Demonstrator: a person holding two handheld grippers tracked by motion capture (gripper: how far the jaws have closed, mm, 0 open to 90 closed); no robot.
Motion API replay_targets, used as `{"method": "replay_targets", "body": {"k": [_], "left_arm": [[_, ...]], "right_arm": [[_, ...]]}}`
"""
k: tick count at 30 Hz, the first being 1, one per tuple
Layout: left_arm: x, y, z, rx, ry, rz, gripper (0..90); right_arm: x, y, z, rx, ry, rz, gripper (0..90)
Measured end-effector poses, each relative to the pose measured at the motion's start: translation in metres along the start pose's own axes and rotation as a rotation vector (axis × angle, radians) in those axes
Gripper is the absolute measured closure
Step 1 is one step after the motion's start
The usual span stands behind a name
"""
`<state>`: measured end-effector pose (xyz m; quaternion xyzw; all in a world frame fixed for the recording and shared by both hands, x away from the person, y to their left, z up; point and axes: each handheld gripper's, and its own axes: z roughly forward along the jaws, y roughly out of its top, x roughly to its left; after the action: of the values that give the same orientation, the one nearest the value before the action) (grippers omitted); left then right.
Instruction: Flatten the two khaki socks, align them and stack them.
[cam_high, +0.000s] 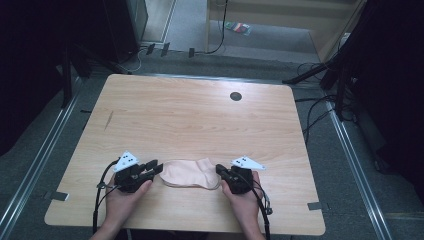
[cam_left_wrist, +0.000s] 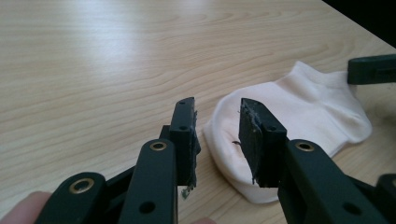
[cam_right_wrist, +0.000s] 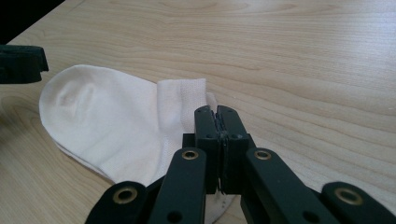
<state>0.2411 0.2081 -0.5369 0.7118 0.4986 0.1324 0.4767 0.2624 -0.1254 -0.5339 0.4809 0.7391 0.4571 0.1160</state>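
Note:
A pale cream ankle sock lies flat near the table's front edge, between my two grippers. My left gripper is at the sock's left, rounded end. In the left gripper view its jaws stand open, with the sock just beyond them and nothing between them. My right gripper is at the sock's right, cuff end. In the right gripper view its jaws are pressed together over the edge of the sock, and I see no cloth pinched between them.
The wooden table has a small dark round hole at the back right. Its front edge runs just below the person's hands. Cables and dark stands lie on the floor around the table.

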Motion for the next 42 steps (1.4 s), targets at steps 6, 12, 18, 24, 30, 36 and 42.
{"method": "replay_targets", "body": {"k": [6, 12, 18, 24, 30, 36, 42], "left_arm": [[-0.004, -0.003, 0.011, 0.081, -0.008, -0.001, 88.8], [-0.011, 0.005, 0.001, 0.061, -0.064, 0.006, 90.0], [-0.013, 0.002, 0.004, 0.079, -0.071, 0.012, 90.0], [-0.012, -0.003, 0.013, 0.106, -0.042, 0.035, 90.0], [-0.011, -0.005, 0.013, 0.113, -0.024, 0.040, 90.0], [-0.013, -0.004, 0.008, 0.107, -0.031, 0.048, 90.0], [-0.011, -0.009, 0.012, 0.121, -0.006, 0.057, 89.5]], "right_arm": [[0.003, 0.000, -0.001, -0.004, 0.007, 0.002, 89.4], [0.004, 0.004, -0.011, -0.034, 0.014, -0.001, 89.5], [0.001, 0.004, -0.021, -0.035, -0.018, 0.006, 89.5], [-0.004, -0.004, -0.009, -0.003, -0.037, 0.003, 89.5], [-0.007, -0.009, 0.000, 0.006, -0.052, 0.006, 89.5], [-0.003, -0.005, -0.002, -0.022, -0.038, 0.001, 89.5], [-0.006, -0.009, 0.005, 0.002, -0.051, -0.004, 89.4]]}}
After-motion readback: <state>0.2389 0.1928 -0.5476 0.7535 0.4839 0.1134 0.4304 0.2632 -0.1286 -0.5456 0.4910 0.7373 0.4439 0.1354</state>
